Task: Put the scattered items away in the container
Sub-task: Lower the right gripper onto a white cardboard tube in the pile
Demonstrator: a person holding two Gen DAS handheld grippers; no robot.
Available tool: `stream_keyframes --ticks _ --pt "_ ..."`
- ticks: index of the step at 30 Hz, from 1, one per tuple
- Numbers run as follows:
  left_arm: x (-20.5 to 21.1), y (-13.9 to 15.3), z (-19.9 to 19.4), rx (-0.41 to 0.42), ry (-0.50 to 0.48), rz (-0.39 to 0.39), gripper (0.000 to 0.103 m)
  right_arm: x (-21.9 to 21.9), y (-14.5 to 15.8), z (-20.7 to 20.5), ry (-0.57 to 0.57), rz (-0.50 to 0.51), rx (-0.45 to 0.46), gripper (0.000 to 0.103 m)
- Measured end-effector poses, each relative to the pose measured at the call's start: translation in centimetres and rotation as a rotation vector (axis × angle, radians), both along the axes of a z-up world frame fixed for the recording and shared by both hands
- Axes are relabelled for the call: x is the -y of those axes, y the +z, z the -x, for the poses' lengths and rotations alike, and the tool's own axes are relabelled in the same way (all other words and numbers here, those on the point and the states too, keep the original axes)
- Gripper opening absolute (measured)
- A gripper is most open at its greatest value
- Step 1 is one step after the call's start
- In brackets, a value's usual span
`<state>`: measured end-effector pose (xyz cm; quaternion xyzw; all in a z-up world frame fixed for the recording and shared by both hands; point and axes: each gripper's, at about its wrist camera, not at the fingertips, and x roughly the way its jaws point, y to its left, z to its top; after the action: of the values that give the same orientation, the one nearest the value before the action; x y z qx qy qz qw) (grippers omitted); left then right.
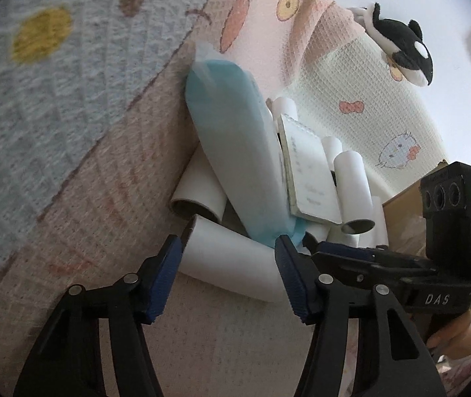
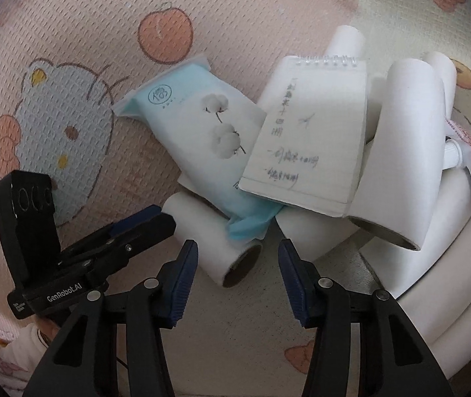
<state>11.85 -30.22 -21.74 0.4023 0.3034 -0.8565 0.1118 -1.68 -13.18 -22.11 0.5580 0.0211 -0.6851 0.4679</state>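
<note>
Left wrist view first: far left is the patterned play mat (image 1: pixel 70 132), pastel blue and pink. Down low comes the left gripper (image 1: pixel 228 244), straddling 1 white roll (image 1: pixel 232 264) that lies on the mat. Both blue pads sit right at the roll's sides, but I cannot tell whether they are actually squeezing it. Just behind, the blue tissue pack (image 1: pixel 232 132) leans across the heap, and the spiral notepad (image 1: pixel 308 172) rests against its right side on more white rolls. Further right, the right gripper (image 1: pixel 321 249) pokes in side-on, its tips near the pack's crumpled lower end. Behind it shows a corner of brown cardboard (image 1: pixel 400 205), and up top right an orca plush (image 1: pixel 397 46) lies on the mat, well apart from the heap.

Over to the right wrist view: the left gripper is side-on at the left, its tips at the far end of that same roll. In the centre, the right gripper's jaws stand released, the roll's open end between them with a gap showing on each side, so nothing is grasped. The notepad lies on the pack and the rolls, and at far right a small tube (image 2: pixel 456 155) is tucked among the rolls
</note>
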Motion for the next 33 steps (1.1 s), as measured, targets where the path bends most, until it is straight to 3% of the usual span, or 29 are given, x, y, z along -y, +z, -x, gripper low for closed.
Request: stream_keyframes --ticks 4,8,12,16,22,25,29,33 --pt "0.0 -0.1 0.1 -0.002 0.010 -0.010 0.062 0.0 0.2 -0.1 0.011 0.021 0.025 0.048" --pt "-0.8 0.0 0.3 -0.009 -0.043 -0.042 0.043 0.2 0.5 -0.5 0.053 0.007 0.005 0.048" --pt "-1.5 -0.5 0.6 0.029 -0.052 0.023 0.043 -0.2 0.3 -0.6 0.086 -0.008 -0.008 0.048" --pt "-0.5 -1.1 0.2 0.041 -0.022 -0.035 0.043 -0.5 -0.3 -0.9 0.135 -0.014 0.023 0.048" --pt "0.0 -1.0 -1.2 0.029 -0.017 -0.110 0.043 -0.1 -1.2 -2.2 0.224 -0.086 -0.025 0.048" --pt "0.2 -1.9 -1.3 0.024 -0.021 -0.202 0.056 -0.3 -1.2 -2.0 0.224 -0.071 -0.005 0.047" --pt "0.4 -2.8 -0.5 0.032 -0.010 -0.272 0.057 -0.3 -1.2 -1.6 0.225 -0.075 -0.007 0.047" --pt "-0.1 -3.2 0.3 0.056 -0.011 -0.283 0.057 -0.6 -1.3 -1.3 0.226 -0.086 -0.010 0.047"
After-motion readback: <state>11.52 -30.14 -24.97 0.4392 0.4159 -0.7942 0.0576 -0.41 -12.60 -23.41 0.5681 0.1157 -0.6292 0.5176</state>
